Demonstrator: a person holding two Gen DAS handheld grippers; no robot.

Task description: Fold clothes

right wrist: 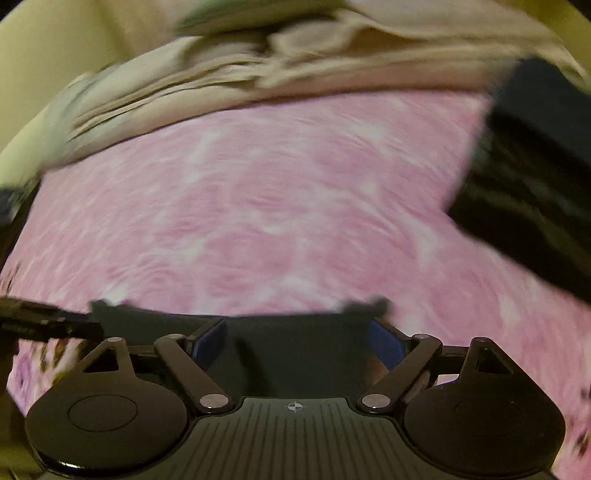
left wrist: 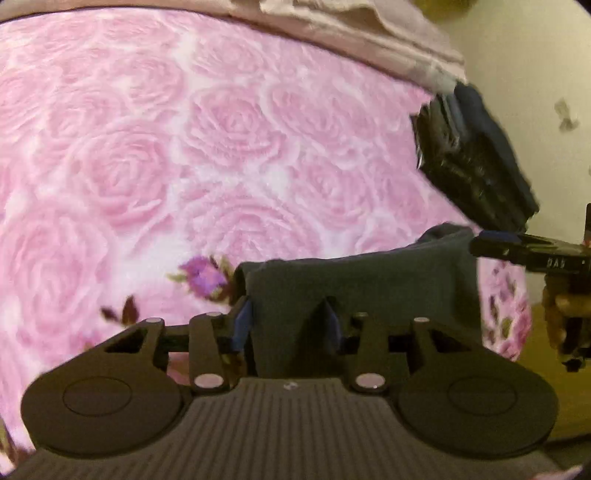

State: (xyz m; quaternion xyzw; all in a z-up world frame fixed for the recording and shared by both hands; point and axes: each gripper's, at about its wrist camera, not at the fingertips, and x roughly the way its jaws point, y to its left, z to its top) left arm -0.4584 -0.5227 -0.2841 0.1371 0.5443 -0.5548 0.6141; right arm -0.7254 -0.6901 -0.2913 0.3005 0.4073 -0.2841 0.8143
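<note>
A dark grey garment [left wrist: 362,288] hangs above the pink rose bedspread [left wrist: 184,147], stretched between both grippers. My left gripper [left wrist: 287,325] is shut on a bunched edge of it, blue pads [left wrist: 242,326] pressed against the fabric. At the right of the left wrist view, the right gripper [left wrist: 491,240] meets the garment's other end. In the blurred right wrist view the garment [right wrist: 295,343] fills the gap of my right gripper [right wrist: 297,341], whose blue pads [right wrist: 210,341] stand wide apart, open. The left gripper [right wrist: 55,326] touches the garment's left corner.
A stack of dark folded clothes [left wrist: 476,162] lies near the bed's right edge and shows again as a dark stack [right wrist: 528,192]. Crumpled beige fabric [left wrist: 369,33] lies along the far side, seen also as beige fabric [right wrist: 295,62]. A pale wall [left wrist: 528,74] stands beyond.
</note>
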